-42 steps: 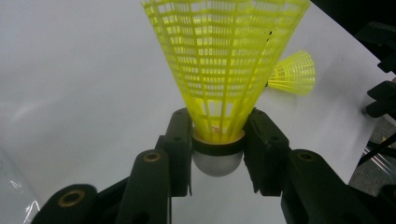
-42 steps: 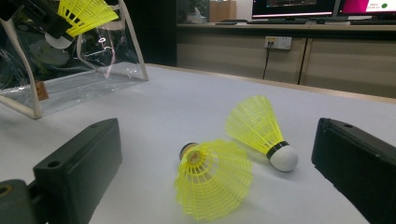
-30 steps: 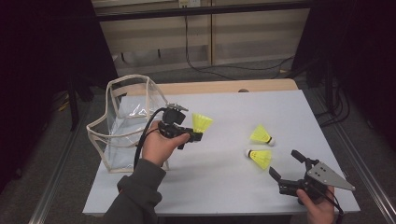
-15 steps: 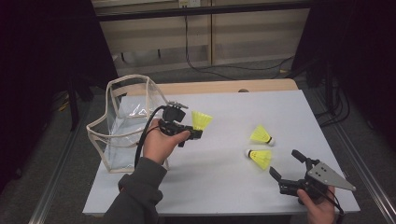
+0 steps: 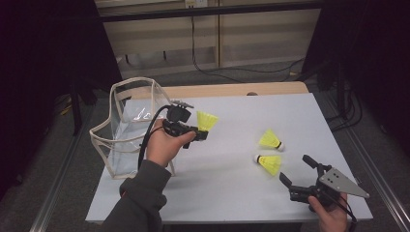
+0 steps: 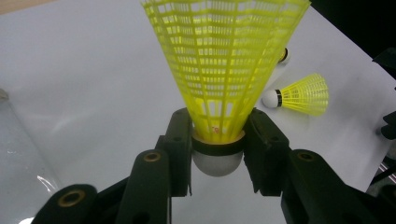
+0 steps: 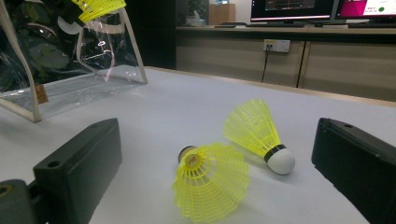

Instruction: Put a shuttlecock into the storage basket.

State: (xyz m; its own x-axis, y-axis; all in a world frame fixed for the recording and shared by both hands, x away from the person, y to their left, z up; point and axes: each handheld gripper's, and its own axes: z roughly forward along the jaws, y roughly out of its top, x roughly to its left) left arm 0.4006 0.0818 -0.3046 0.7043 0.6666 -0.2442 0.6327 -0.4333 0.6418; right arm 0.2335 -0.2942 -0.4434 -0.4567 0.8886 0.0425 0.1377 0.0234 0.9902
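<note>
**Inspector:** Report the left side first.

**Operator:** I have the left gripper [image 5: 200, 134] lifted off the white table [image 5: 232, 183], just beside the clear pouch [image 5: 126, 133] that stands at the table's left edge. Its jaws are pinched on a yellow shuttlecock [image 6: 219, 88]. In the left gripper view I see both pads pressed against the dark band above the white cork, one on each side, with the mesh skirt flaring away from the jaws. In the high view the skirt points away from my hand, toward the middle of the table.

**Inspector:** And the right side?

**Operator:** The right gripper [image 5: 299, 174] sits low at the near right corner of the table, jaws spread wide with nothing between the pads. Its grey three-cornered plate is uppermost.

**Inspector:** Location of the remaining items?

**Operator:** Two more shuttlecocks lie on their sides on the table, near each other but not touching, as far as I can judge. The nearer shuttlecock [image 7: 210, 179] has its open skirt toward the right gripper. The farther shuttlecock [image 7: 259, 133] lies behind it, white cork toward the right in the right gripper view. Both are just ahead of the open right jaws and well apart from the pouch.

**Inspector:** Pouch condition?

**Operator:** Upright, cream-trimmed, opening at the top. I cannot tell what lies inside.
</note>
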